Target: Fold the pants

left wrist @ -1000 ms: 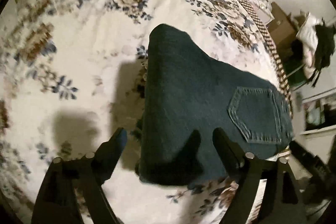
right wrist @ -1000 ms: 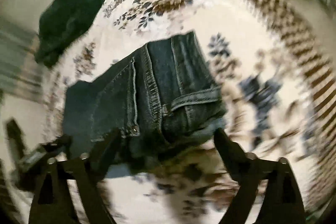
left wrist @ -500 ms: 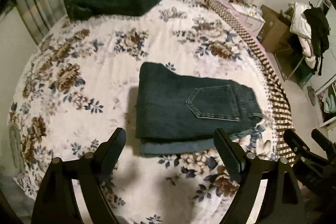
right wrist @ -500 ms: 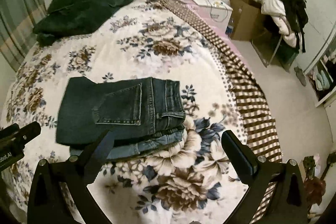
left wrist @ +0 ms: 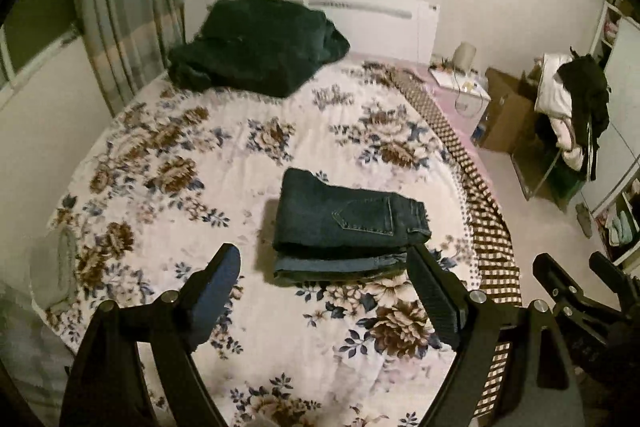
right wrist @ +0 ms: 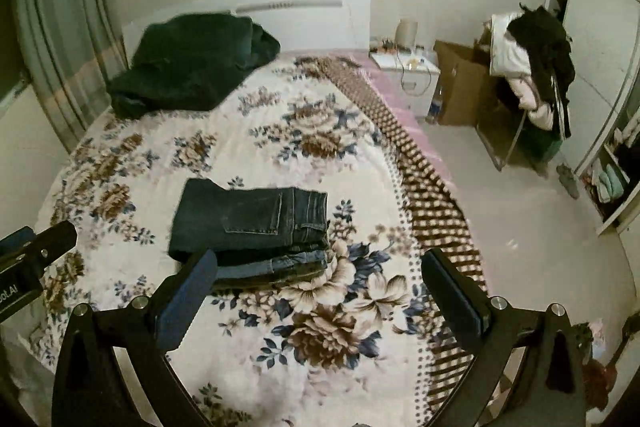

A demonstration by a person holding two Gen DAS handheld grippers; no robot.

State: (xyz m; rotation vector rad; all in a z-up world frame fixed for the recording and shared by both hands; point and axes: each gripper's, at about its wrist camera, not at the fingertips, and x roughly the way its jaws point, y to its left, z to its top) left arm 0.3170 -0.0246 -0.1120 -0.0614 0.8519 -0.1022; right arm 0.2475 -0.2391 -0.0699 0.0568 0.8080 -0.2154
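Note:
Dark blue jeans [left wrist: 348, 223] lie folded in a compact stack on the floral bedspread [left wrist: 248, 155], back pocket up. They also show in the right wrist view [right wrist: 252, 223]. My left gripper [left wrist: 324, 267] is open and empty, held above the bed's near edge, well back from the jeans. My right gripper [right wrist: 316, 267] is open and empty too, raised in front of the stack. The right gripper also shows at the lower right of the left wrist view [left wrist: 576, 275], and the left gripper at the left edge of the right wrist view [right wrist: 36, 247].
A dark green blanket [left wrist: 256, 51] is piled by the white headboard [left wrist: 380, 23]. A checked cover edge [left wrist: 480, 211] runs along the bed's right side. A nightstand [right wrist: 404, 75], cardboard box [right wrist: 460, 87] and a chair with clothes [right wrist: 532, 67] stand on the right.
Both grippers have pulled up and back from the folded jeans, so the whole bed and room have come into view. The jeans have stayed folded in place.

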